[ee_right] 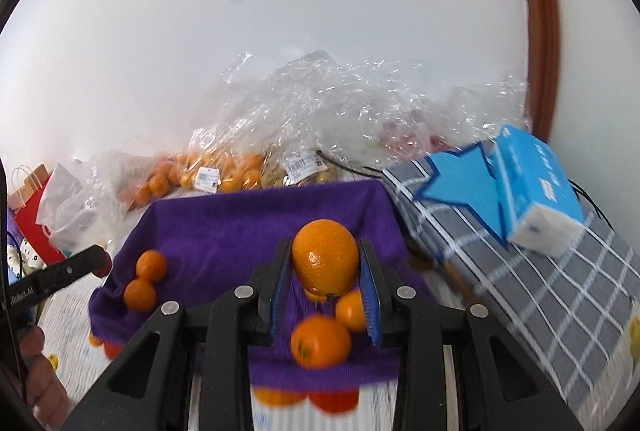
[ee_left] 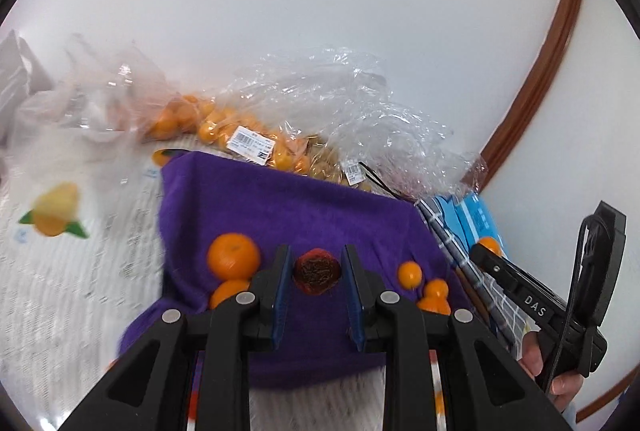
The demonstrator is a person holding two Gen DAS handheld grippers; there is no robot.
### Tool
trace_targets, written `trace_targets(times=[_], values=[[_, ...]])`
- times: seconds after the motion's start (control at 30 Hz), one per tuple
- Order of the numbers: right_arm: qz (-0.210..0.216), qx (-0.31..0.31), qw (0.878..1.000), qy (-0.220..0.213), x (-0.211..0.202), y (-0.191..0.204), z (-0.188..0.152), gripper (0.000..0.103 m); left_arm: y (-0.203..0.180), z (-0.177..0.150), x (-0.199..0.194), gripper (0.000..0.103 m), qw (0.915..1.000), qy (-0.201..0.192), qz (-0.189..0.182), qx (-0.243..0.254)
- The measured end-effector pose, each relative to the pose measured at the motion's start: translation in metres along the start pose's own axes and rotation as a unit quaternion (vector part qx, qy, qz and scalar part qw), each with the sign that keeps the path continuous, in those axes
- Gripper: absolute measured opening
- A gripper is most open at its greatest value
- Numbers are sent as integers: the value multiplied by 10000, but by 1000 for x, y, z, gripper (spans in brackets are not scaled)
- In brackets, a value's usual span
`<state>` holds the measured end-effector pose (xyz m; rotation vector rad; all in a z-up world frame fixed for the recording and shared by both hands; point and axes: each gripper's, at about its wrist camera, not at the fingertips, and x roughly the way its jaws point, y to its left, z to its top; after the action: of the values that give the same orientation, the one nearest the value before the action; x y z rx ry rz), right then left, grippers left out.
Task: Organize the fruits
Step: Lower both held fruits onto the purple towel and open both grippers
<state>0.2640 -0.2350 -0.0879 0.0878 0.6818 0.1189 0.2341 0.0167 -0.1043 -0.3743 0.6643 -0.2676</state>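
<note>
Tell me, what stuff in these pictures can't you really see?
- Left wrist view: the red fruit between the left gripper fingers; whether the pads touch it is unclear.
- Right wrist view: orange and red fruits below the purple cloth, blurred and half hidden by its edge.
- Both views: fruit in the plastic bags, veiled by crinkled wrap; labels too small to read.

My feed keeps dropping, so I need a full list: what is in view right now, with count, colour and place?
oranges: several loose, orange, on the cloth
red fruit: one, dark red, between the left fingers
big orange: one, orange, between the right fingers
cloth: one, purple, centre
bags: several, clear, with oranges, behind the cloth
tissue pack: one, blue and white, on the checked fabric
checked fabric: one, grey, right
left gripper: black, blue fingers
right gripper: black, blue fingers
</note>
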Motion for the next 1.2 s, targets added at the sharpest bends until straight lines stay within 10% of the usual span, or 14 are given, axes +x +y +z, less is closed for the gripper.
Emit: trace_targets(times=[0.57, 1.2], values=[[23, 348, 9967, 732, 81, -30, -15, 32, 2, -23, 49, 24, 9991, 132, 300, 286], [-434, 204, 9988, 49, 26, -27, -6, 54, -2, -20, 53, 32, 9982, 175, 358, 446]])
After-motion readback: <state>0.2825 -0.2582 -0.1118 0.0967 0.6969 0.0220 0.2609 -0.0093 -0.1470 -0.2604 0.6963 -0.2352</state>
